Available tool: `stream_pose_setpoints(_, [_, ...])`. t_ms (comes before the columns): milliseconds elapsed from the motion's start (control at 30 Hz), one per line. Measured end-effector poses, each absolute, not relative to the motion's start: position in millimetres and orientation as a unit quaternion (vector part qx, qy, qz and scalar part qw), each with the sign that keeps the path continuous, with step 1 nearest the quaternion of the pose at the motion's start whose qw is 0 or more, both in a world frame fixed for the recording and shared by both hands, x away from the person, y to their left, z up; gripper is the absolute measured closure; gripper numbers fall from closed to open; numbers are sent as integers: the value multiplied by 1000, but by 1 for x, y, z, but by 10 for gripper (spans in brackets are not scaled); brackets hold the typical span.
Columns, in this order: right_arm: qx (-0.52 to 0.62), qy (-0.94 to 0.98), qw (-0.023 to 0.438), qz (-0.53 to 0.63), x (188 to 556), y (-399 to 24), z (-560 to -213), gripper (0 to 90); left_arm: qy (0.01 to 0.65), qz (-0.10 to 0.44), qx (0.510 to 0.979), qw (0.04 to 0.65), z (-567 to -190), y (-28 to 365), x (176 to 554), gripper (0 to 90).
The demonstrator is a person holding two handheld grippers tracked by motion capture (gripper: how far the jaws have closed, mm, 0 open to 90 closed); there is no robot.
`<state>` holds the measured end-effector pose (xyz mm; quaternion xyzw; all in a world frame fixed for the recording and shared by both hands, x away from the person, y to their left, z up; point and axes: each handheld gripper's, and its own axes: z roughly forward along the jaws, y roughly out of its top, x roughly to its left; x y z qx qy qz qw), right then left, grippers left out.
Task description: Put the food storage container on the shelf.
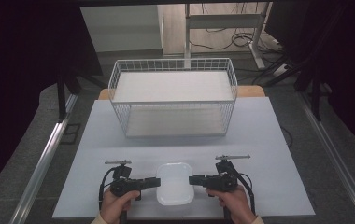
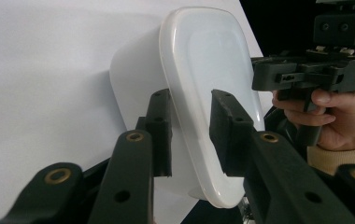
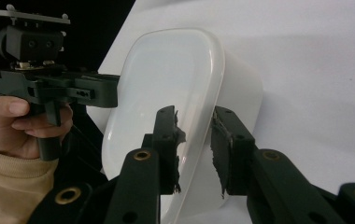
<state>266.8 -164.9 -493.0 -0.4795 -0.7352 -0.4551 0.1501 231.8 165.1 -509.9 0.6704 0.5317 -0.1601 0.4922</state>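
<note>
Glossy white plastic tub (image 1: 175, 183), rounded corners, sits near the table's (image 1: 259, 135) front edge; left gripper (image 1: 153, 182) and right gripper (image 1: 193, 180) each straddle a rim, jaws apart, wire basket (image 1: 173, 96) behind

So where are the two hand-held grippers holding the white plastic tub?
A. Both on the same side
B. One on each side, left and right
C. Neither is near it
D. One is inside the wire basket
B: in the high view the left hand-held gripper meets the left rim of the white rounded plastic tub and the right hand-held gripper meets its right rim, with jaws astride the rim in both gripper views.
</note>
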Motion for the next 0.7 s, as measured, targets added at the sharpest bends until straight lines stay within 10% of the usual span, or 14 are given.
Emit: stream_pose_setpoints(700, [-469,-728,142,-479,261,-170,-484,798,515,-137,682,501,-498,167,227,785])
